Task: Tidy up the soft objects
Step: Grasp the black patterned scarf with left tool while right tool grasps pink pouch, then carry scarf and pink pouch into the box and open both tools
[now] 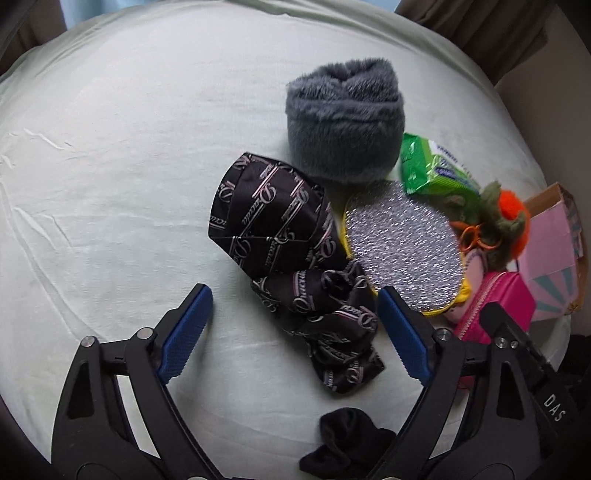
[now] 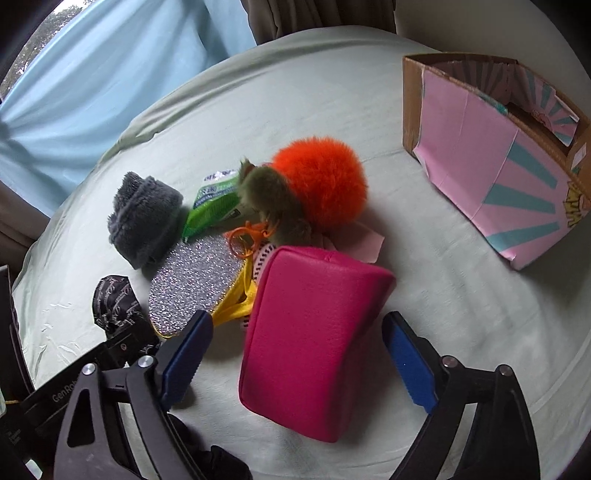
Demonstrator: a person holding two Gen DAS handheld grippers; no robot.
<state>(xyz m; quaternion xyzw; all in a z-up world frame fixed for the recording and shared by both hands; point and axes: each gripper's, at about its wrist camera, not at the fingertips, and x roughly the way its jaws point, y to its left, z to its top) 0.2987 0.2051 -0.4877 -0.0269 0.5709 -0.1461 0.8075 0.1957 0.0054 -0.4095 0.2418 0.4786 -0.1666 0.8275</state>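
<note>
The right gripper (image 2: 295, 360) hangs wide open, empty, straddling the pink pouch (image 2: 310, 336) lengthwise, while the left gripper (image 1: 295, 332), equally agape and empty, brackets the black patterned cloth (image 1: 291, 258).

A home bedroom. Pale green bed sheet (image 1: 129, 184) covers a bed; past its far edge hang a light blue curtain (image 2: 110, 74) and brown drapes (image 2: 314, 18) at a window.
</note>
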